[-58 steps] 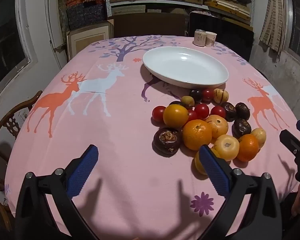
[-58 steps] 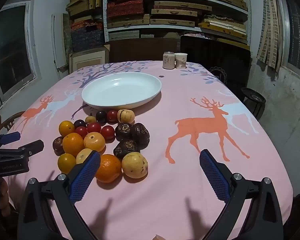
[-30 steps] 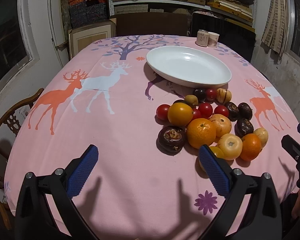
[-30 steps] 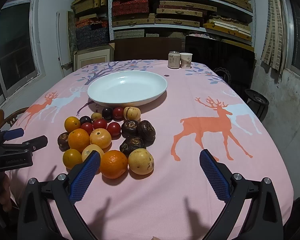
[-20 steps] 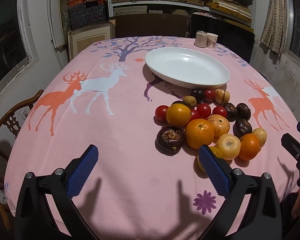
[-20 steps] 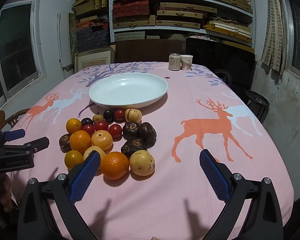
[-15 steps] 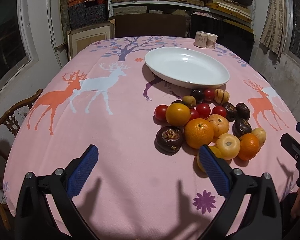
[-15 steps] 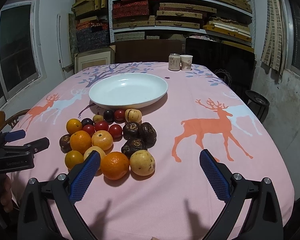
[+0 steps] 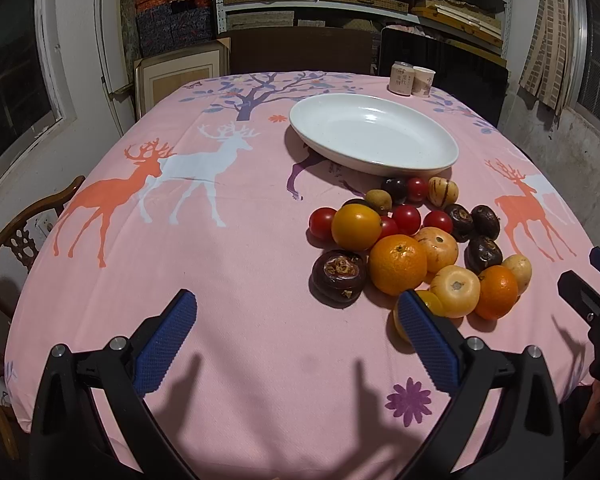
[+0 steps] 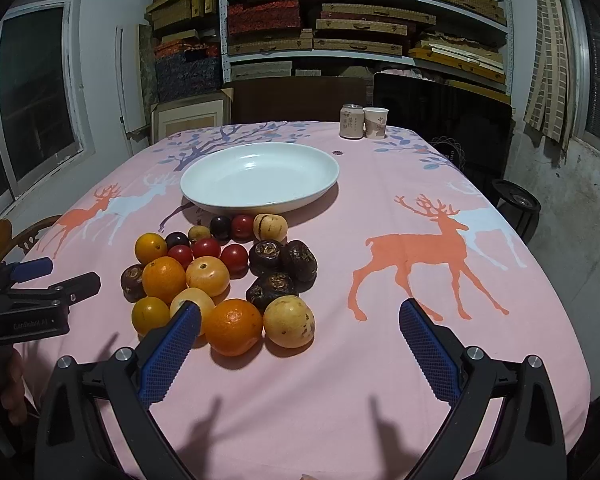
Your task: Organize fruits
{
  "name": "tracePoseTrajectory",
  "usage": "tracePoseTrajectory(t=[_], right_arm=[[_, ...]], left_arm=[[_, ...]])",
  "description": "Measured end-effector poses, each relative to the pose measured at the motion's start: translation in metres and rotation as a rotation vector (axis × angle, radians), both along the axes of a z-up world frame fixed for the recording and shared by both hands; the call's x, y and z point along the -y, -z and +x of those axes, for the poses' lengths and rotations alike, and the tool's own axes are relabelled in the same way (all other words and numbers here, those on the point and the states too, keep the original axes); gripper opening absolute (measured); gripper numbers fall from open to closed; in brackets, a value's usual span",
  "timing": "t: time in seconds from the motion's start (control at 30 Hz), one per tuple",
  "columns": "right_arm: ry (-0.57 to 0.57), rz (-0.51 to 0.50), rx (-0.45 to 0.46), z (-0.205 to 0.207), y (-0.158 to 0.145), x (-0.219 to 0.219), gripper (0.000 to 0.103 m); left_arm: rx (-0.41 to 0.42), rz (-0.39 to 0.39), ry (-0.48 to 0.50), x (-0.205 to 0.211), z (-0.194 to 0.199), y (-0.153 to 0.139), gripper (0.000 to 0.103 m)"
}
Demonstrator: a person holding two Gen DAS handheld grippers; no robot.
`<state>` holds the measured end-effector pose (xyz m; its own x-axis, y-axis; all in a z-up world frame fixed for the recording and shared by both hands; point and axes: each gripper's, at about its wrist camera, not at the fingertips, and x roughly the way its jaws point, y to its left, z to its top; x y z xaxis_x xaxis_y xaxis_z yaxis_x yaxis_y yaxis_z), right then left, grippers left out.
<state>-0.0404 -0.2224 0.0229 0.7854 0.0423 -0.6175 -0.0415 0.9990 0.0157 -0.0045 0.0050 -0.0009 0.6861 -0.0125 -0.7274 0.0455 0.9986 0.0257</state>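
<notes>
A pile of fruit lies on the pink tablecloth: an orange [image 9: 397,264] [image 10: 233,327], a dark purple fruit [image 9: 339,276], yellow fruits [image 9: 455,290] [image 10: 289,321], several small red tomatoes [image 9: 406,219] [image 10: 233,257] and dark brown fruits [image 10: 276,285]. Behind the pile stands an empty white oval plate [image 9: 374,136] [image 10: 260,177]. My left gripper [image 9: 296,338] hovers open over the cloth, left of and nearer than the pile. My right gripper [image 10: 298,344] is open too, just in front of the pile, its left finger next to the orange. Neither holds anything.
A can [image 10: 351,121] and a paper cup [image 10: 376,122] stand at the table's far edge. A wooden chair [image 9: 8,240] is at the left side. Shelves of boxes fill the back wall. A dark panel [image 10: 444,128] leans at the far right.
Both views shifted only slightly; the right gripper has drawn back and risen a little from the pile. Both grippers stay open and no fruit has moved.
</notes>
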Motion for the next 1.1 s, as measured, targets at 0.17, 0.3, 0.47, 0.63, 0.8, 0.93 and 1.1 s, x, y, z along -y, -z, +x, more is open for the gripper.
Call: tracePoseTrajectory(t=[0.17, 0.3, 0.47, 0.63, 0.8, 0.93, 1.1], right_arm=[[-0.009, -0.004, -0.001, -0.0013, 0.0011, -0.0030, 0.099], [-0.007, 0.000, -0.007, -0.0014, 0.0019, -0.0025, 0.099], [-0.008, 0.001, -0.008, -0.0020, 0.0023, -0.0025, 0.099], [-0.011, 0.002, -0.013, -0.0021, 0.0028, -0.0026, 0.099], [-0.015, 0.001, -0.013, -0.0025, 0.0022, -0.0033, 0.099], [-0.012, 0.003, -0.014, -0.0026, 0.0022, -0.0033, 0.099], [-0.015, 0.001, -0.017, -0.0022, 0.0023, -0.0034, 0.099]], left_arm=[[-0.002, -0.002, -0.002, 0.0006, -0.0019, 0.0015, 0.099], [-0.008, -0.006, -0.002, -0.0007, -0.0016, 0.0044, 0.099], [-0.007, -0.006, -0.002, -0.0013, -0.0013, 0.0047, 0.099], [-0.006, -0.003, -0.002, -0.0010, -0.0019, 0.0043, 0.099], [-0.005, -0.001, -0.003, -0.0013, -0.0019, 0.0038, 0.099], [-0.006, -0.001, -0.003, -0.0024, -0.0014, 0.0033, 0.099], [-0.007, 0.000, -0.002, -0.0030, -0.0011, 0.0034, 0.099]])
